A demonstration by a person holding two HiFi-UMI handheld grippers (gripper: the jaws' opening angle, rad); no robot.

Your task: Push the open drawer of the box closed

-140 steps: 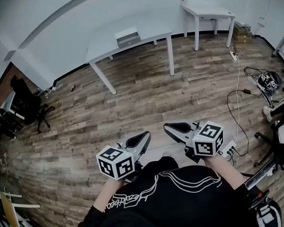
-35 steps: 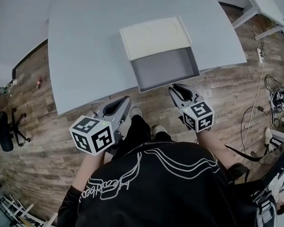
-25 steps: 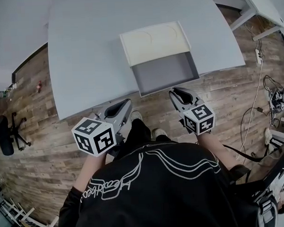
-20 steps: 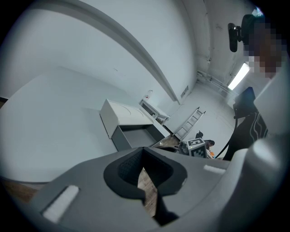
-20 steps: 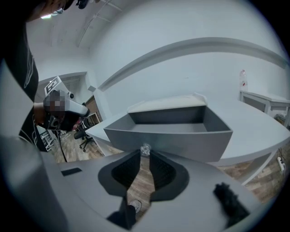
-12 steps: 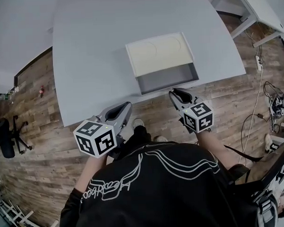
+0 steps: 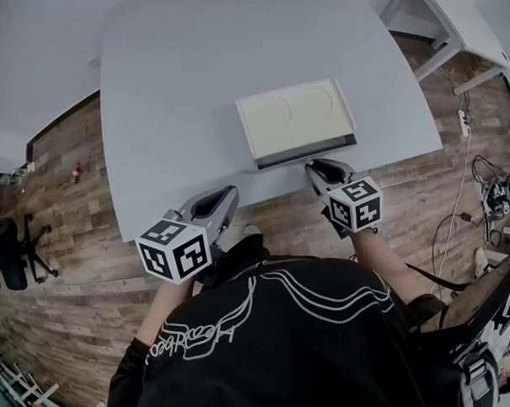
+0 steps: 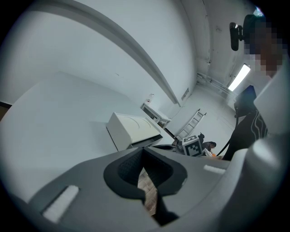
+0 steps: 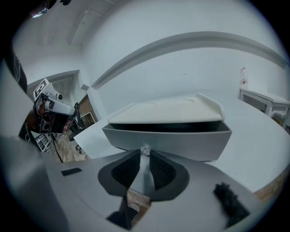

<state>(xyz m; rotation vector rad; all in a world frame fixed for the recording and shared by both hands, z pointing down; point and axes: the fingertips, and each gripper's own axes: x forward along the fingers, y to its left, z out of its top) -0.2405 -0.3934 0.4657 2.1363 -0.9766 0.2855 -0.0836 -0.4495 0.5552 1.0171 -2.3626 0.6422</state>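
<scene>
A cream box (image 7: 295,119) sits on the white table (image 7: 191,91) near its front edge. Its grey drawer (image 7: 308,154) shows only a thin dark slit under the lid. In the right gripper view the drawer front (image 9: 186,140) fills the middle. A small clear knob (image 9: 145,148) sits between the tips of my right gripper (image 9: 144,154), filling the gap. That right gripper (image 7: 317,164) touches the drawer front. My left gripper (image 7: 229,194) hangs shut and empty over the table edge, left of the box (image 8: 131,129).
A second white table (image 7: 475,20) stands at the back right. Cables (image 7: 491,188) lie on the wood floor to the right, and an office chair (image 7: 8,251) is at the far left. A ladder (image 8: 190,124) leans in the background.
The drawer has slid from well out to almost fully into the box, with my right gripper following it forward. Earlier I walked up to the table from across the room.
</scene>
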